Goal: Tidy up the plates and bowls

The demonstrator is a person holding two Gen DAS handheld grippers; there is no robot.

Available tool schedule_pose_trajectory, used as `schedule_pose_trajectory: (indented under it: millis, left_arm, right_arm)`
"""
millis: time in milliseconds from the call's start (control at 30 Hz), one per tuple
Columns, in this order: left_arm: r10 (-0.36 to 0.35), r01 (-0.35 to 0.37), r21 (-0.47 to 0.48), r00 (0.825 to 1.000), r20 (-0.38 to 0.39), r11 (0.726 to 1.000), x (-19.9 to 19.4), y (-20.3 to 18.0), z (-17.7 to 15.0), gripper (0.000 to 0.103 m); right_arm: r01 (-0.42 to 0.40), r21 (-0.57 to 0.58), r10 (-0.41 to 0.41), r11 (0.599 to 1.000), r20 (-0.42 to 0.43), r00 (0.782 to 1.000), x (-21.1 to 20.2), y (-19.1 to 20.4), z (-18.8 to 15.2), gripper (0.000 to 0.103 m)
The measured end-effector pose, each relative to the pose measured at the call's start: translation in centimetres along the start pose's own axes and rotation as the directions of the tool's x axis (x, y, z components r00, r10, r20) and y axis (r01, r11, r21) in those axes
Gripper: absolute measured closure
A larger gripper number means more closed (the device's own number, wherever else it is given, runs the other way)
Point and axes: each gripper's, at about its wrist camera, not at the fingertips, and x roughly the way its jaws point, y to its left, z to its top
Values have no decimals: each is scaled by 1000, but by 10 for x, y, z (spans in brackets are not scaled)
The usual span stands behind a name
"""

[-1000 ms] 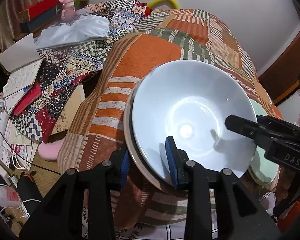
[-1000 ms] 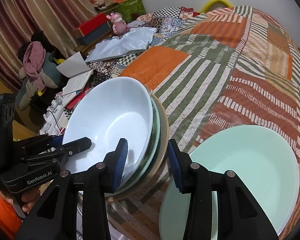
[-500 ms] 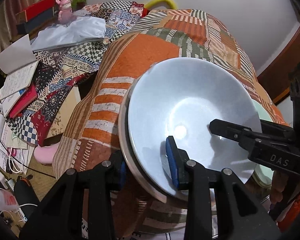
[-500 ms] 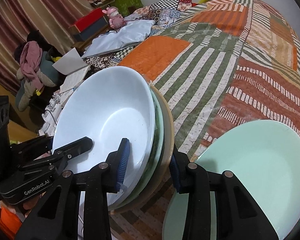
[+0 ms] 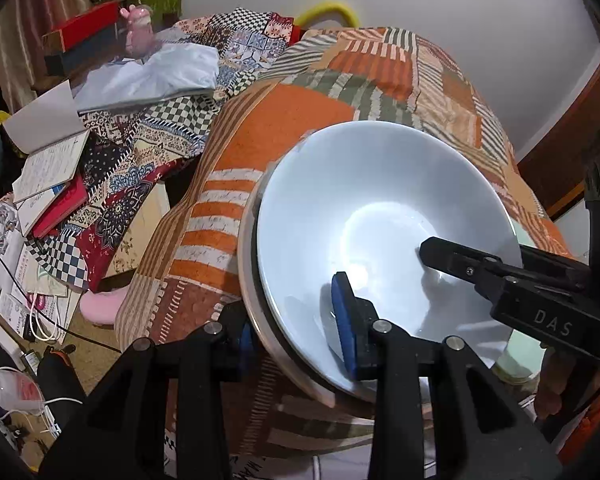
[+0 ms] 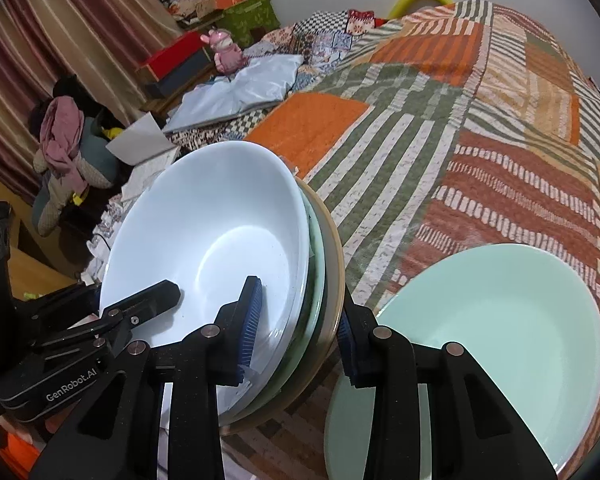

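Note:
A stack of dishes is held tilted above the patchwork quilt: a white bowl point(image 5: 383, 216) on top, a pale green dish point(image 6: 317, 280) under it, and a beige plate point(image 6: 333, 264) at the bottom. My left gripper point(image 5: 296, 332) is shut on the stack's rim, one pad inside the white bowl point(image 6: 208, 240), one under the beige plate point(image 5: 248, 264). My right gripper point(image 6: 296, 328) is shut on the opposite rim the same way. A separate mint green plate point(image 6: 495, 320) lies flat on the quilt to the right.
The quilt point(image 6: 439, 120) covers a raised bed-like surface. To the left lie a folded blue cloth point(image 6: 244, 88), open notebooks point(image 5: 48, 164), a pink toy point(image 6: 226, 50), boxes, cables and floor clutter point(image 5: 16, 272). A wall stands behind.
Both grippers have tipped and lifted the stack a little, with its right side higher. The bowl looms larger in both views. The mint plate stays put.

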Motion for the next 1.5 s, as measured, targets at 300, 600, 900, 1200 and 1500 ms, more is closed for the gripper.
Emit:
schedule_pose_trajectory:
  millis: [300, 600, 900, 1200, 1500]
  left_arm:
    - [-24, 22, 38, 998, 54, 999, -25, -29, 6, 70]
    - [-53, 47, 87, 996, 71, 995, -37, -63, 8, 70]
    - [-82, 73, 141, 995, 57, 987, -38, -98, 6, 70]
    - [-111, 101, 201, 993, 38, 974, -32, -136, 0, 70]
    - [-126, 121, 240, 992, 3, 963, -19, -165, -4, 70]
  right_arm:
    - [25, 2, -25, 1000, 92, 995, -39, -9, 2, 71]
    - [51, 22, -53, 998, 145, 988, -68, -28, -4, 71]
    - [73, 76, -86, 994, 179, 980, -91, -51, -19, 71]
    - [101, 125, -124, 987, 191, 974, -112, -75, -35, 71]
    - [116, 169, -147, 979, 186, 972, -118, -96, -47, 71]
